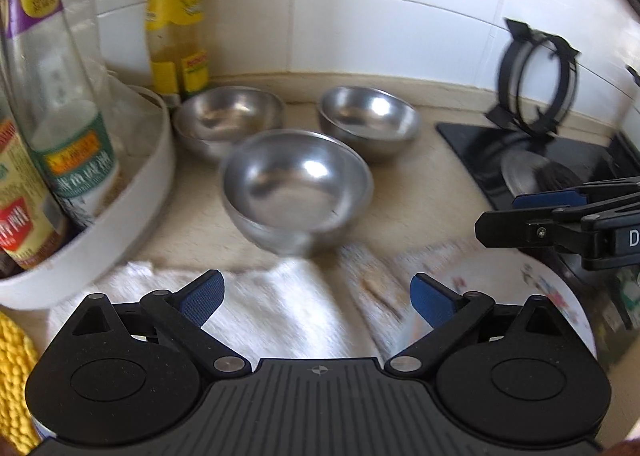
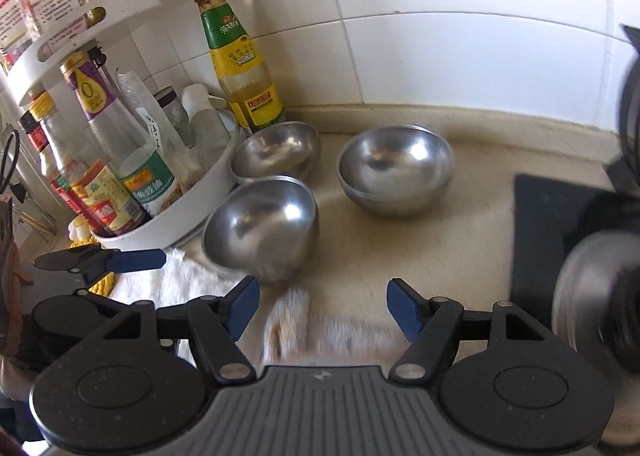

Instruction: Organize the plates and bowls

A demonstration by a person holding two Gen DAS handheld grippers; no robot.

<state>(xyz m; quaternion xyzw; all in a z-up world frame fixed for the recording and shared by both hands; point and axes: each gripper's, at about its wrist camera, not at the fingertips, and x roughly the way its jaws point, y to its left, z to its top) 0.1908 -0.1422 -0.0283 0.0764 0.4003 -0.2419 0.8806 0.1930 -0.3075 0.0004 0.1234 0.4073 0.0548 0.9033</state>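
Note:
Three steel bowls stand on the beige counter: one at the back left (image 1: 228, 118), one at the back right (image 1: 370, 120) and a nearer, blurred one (image 1: 296, 188). My left gripper (image 1: 316, 298) hangs open over a white towel (image 1: 272, 296), short of the near bowl, with nothing between its blue pads. A floral plate (image 1: 552, 296) lies at the lower right, partly hidden by the gripper body. The right gripper (image 1: 498, 216) reaches in above that plate. In the right wrist view the same bowls show (image 2: 276, 152) (image 2: 396, 168) (image 2: 260, 220), and my right gripper (image 2: 324, 306) is open and empty.
A white round rack (image 1: 152, 184) full of sauce bottles stands at the left, close to the bowls. A tall yellow-labelled bottle (image 2: 244, 60) is against the tiled wall. A black stove (image 1: 540, 152) with an upended pot ring (image 1: 536, 88) lies at the right.

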